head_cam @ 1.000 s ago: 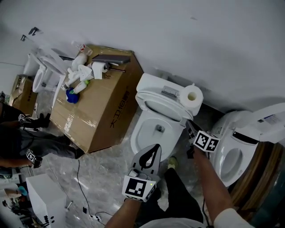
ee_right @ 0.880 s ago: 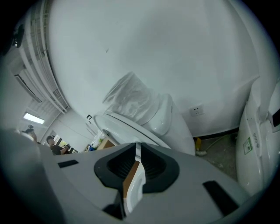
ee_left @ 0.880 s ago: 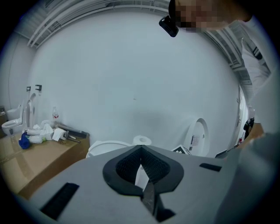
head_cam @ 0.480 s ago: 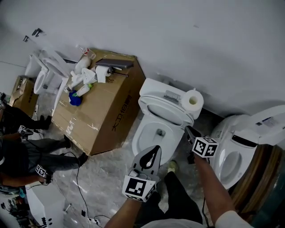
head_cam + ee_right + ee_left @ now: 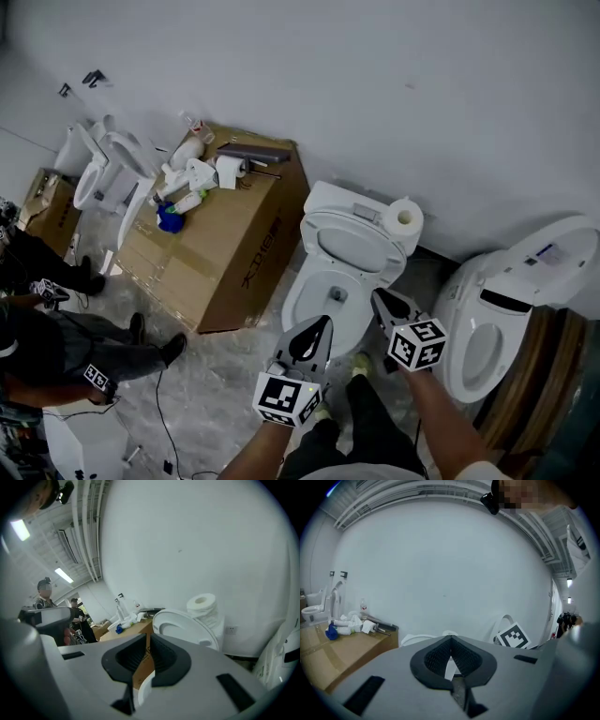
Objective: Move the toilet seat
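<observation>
A white toilet (image 5: 323,295) stands in the middle with its seat (image 5: 352,237) tipped up against the cistern. My left gripper (image 5: 325,322) hovers at the bowl's near rim, shut and holding nothing. My right gripper (image 5: 377,296) hangs just right of the bowl, clear of it; its jaws are closing to a narrow slit with nothing between them. The right gripper view looks past its jaws (image 5: 148,637) at the raised seat (image 5: 183,627). In the left gripper view the pads (image 5: 451,639) meet at the tip, and the seat's edge (image 5: 417,640) peeks above them.
A toilet-paper roll (image 5: 405,217) sits on the cistern. A cardboard box (image 5: 225,239) with bottles and paper on top stands left of the toilet. A second toilet (image 5: 497,319) is at the right, a third (image 5: 103,178) at far left. A person (image 5: 56,352) and a cable (image 5: 169,422) are on the floor at left.
My right gripper has drawn back from beside the raised seat toward me, and its jaws have narrowed. The left gripper has barely moved. The head view has shifted a little.
</observation>
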Demonstrator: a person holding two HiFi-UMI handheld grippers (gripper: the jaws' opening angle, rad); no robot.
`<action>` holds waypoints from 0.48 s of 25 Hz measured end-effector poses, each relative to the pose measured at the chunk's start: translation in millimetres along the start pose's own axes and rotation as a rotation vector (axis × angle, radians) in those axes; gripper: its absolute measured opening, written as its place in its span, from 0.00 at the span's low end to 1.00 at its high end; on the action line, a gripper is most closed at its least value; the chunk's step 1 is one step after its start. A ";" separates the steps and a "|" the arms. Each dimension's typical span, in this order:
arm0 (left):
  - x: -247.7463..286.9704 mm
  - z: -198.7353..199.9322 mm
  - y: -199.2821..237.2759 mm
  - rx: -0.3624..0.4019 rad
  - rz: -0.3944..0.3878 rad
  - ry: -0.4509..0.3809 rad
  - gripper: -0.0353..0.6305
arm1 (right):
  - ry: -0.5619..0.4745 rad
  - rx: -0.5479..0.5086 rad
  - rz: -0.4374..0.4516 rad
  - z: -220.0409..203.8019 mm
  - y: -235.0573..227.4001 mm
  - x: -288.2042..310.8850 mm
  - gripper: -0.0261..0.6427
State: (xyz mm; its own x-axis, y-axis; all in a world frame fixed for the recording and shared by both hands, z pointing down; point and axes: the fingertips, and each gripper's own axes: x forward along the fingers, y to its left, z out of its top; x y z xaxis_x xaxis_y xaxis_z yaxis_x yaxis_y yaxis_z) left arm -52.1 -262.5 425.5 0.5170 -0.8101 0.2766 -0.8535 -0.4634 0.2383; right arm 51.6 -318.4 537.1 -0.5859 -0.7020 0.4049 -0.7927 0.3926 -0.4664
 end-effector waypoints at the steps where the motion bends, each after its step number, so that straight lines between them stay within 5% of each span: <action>1: -8.0 1.3 -0.7 -0.002 -0.003 -0.004 0.07 | -0.013 -0.013 -0.004 3.7 10.3 -6.7 0.09; 12: -100.0 25.2 -15.3 -0.004 -0.024 -0.062 0.07 | -0.135 -0.150 -0.027 38.2 112.7 -84.6 0.09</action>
State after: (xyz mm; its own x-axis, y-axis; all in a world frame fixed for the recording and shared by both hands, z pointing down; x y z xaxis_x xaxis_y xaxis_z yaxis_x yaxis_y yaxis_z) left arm -92.3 -183.5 370.7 0.5319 -0.8196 0.2129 -0.8408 -0.4812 0.2481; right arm 18.4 -237.5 420.2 -0.5439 -0.7830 0.3020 -0.8301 0.4492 -0.3304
